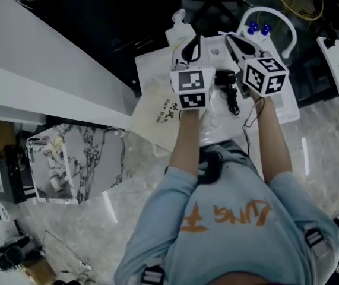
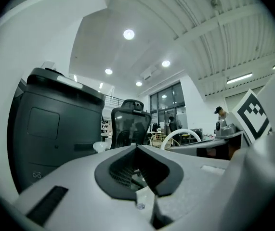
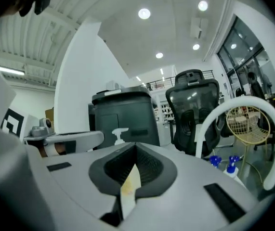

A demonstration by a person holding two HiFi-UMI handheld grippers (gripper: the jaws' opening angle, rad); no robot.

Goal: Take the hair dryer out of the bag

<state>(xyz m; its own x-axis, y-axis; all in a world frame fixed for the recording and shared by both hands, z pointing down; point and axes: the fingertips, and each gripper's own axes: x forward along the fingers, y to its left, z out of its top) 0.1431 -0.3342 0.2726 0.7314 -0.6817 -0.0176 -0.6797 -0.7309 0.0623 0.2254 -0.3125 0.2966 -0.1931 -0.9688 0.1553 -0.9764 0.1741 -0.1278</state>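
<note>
The cream cloth bag (image 1: 155, 110) with dark print lies flat on the white table (image 1: 288, 108) and hangs over its left edge. To its right lies the black hair dryer (image 1: 225, 78), out of the bag, its cord trailing toward the person. Both grippers are held high above the table, pointing level across the room. My left gripper (image 1: 189, 50) (image 2: 138, 150) hangs over the bag's far end, jaws shut with nothing from the table in them. My right gripper (image 1: 235, 44) (image 3: 136, 149) is above the hair dryer, also shut; a pale strip shows at its jaw seam.
A white pump bottle (image 1: 180, 25) and two blue-capped bottles (image 1: 258, 28) stand at the table's far side under a white hoop (image 1: 279, 22). A marble-patterned box (image 1: 77, 162) sits on the floor left. A black office chair (image 2: 130, 124) and a dark cabinet (image 2: 55, 124) stand beyond.
</note>
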